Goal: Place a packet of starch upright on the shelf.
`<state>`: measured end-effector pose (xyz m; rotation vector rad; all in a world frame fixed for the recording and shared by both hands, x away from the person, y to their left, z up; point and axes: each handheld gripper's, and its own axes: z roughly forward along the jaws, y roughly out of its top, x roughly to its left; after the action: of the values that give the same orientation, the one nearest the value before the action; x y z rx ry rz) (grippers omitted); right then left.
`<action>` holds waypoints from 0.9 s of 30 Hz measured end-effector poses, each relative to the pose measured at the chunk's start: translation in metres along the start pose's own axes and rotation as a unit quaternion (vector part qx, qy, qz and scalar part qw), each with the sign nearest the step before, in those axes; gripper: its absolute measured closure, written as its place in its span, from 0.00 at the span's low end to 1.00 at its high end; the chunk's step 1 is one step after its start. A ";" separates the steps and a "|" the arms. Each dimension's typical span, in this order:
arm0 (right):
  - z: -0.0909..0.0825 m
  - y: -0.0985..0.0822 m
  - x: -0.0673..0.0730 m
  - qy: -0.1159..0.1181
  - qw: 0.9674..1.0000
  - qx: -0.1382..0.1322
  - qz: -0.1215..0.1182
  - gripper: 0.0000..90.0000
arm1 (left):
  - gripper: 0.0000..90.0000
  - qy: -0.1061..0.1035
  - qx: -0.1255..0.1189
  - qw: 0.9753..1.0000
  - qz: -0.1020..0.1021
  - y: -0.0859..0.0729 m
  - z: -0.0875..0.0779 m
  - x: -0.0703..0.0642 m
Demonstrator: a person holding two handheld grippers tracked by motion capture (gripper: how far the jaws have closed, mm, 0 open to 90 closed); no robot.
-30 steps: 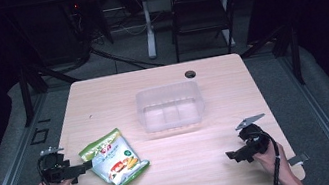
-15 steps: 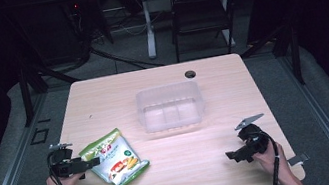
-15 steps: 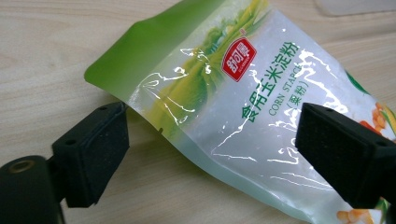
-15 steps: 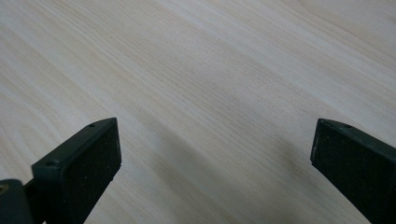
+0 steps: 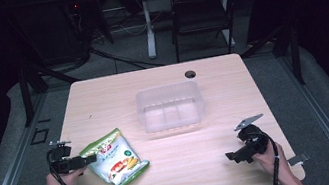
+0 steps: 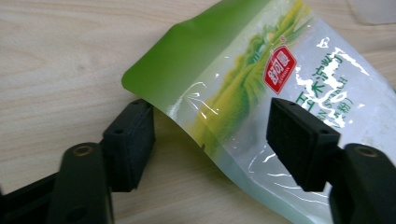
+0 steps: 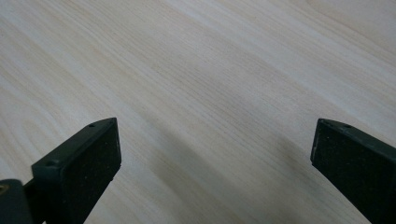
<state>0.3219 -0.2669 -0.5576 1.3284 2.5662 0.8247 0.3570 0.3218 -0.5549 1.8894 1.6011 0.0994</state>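
A green and white snack bag (image 5: 114, 158) lies flat on the wooden table (image 5: 177, 181) at the front left. My left gripper (image 5: 93, 158) is open, and its jaws straddle the bag's near left edge. In the left gripper view the bag (image 6: 266, 93) runs between the two black pads (image 6: 128, 144), with its green corner at the left pad. My right gripper (image 5: 232, 157) sits low over bare wood at the front right. It is open, and in the right gripper view its jaws (image 7: 212, 163) stand wide apart with nothing between them.
A clear plastic box (image 5: 170, 107) stands in the middle of the table, beyond the bag. A small dark hole (image 5: 190, 74) sits near the table's far edge. A chair (image 5: 200, 15) and cables stand on the floor behind the table.
My left gripper has moved right, from beside the table's left edge up to the snack bag, so its jaws now straddle the bag's edge. The right gripper has stayed put.
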 end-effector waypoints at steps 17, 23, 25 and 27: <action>0.002 0.000 -0.001 0.000 1.000 0.003 -0.002 0.01 | 0.63 0.004 0.008 0.997 0.072 0.003 0.012 -0.027; 0.002 0.000 -0.001 0.001 1.000 0.004 -0.001 0.01 | 0.82 0.007 0.002 0.996 0.093 0.001 0.010 -0.030; 0.002 0.000 0.000 -0.003 1.000 0.004 -0.002 0.01 | 0.90 -0.001 0.004 0.995 0.098 0.001 0.010 -0.031; 0.001 0.000 0.000 -0.002 1.000 0.005 -0.004 0.01 | 0.97 0.001 0.004 0.995 0.105 0.001 0.011 -0.033</action>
<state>0.3225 -0.2664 -0.5588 1.3210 2.5752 0.8075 0.3543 0.2878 -0.5517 2.0597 1.4028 0.1844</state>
